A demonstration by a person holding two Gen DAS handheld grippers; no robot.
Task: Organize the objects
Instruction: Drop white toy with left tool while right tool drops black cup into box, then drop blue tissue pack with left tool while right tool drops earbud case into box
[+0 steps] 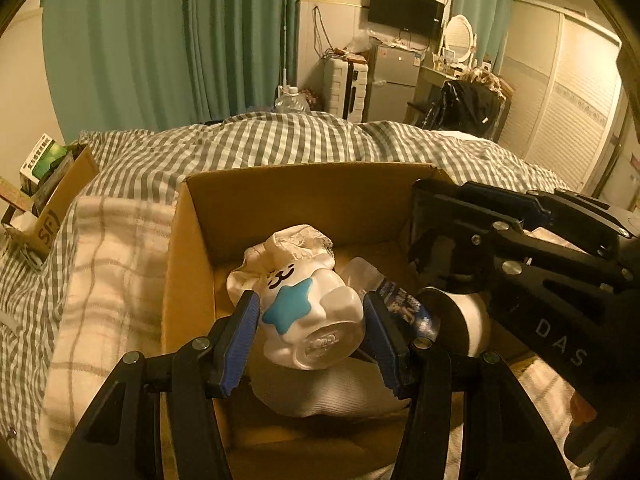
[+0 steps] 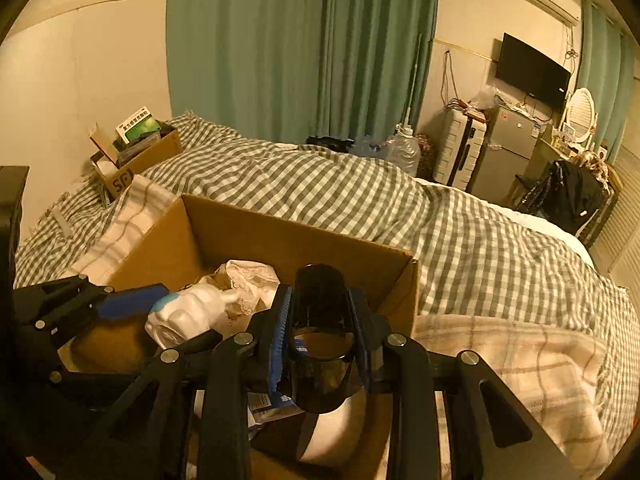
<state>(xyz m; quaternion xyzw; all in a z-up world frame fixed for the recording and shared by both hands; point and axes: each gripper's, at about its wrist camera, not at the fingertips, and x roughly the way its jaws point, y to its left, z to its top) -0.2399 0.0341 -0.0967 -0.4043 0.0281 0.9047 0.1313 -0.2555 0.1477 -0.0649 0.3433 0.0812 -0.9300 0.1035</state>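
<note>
A bed [image 2: 328, 196] under a grey-and-white checked cover carries everything. Ahead of both pairs of fingers an open cardboard box [image 1: 296, 196] sits on it, with a pale plaid blanket [image 1: 116, 264] to the left of the left fingers and, past that, a smaller box [image 1: 52, 208] stuffed with packets.

The left gripper [image 1: 310, 330] reaches into the cardboard box, its blue-padded fingers [image 1: 244, 336] pinching the sides of a white squeeze bottle [image 1: 316, 320] with a cartoon face and a blue star, base turned toward the camera. Beyond the bottle lies a crumpled white cloth [image 1: 296, 244]; below the fingers, a white rounded object. Just right of them a clear plastic bottle [image 1: 396, 292] with a blue label lies on the box floor.

The right gripper [image 2: 322, 332], over the box's right side, has its fingers [image 2: 280, 332] clamped on a dark glossy cup [image 2: 320, 300], which stands upright between them.
</note>
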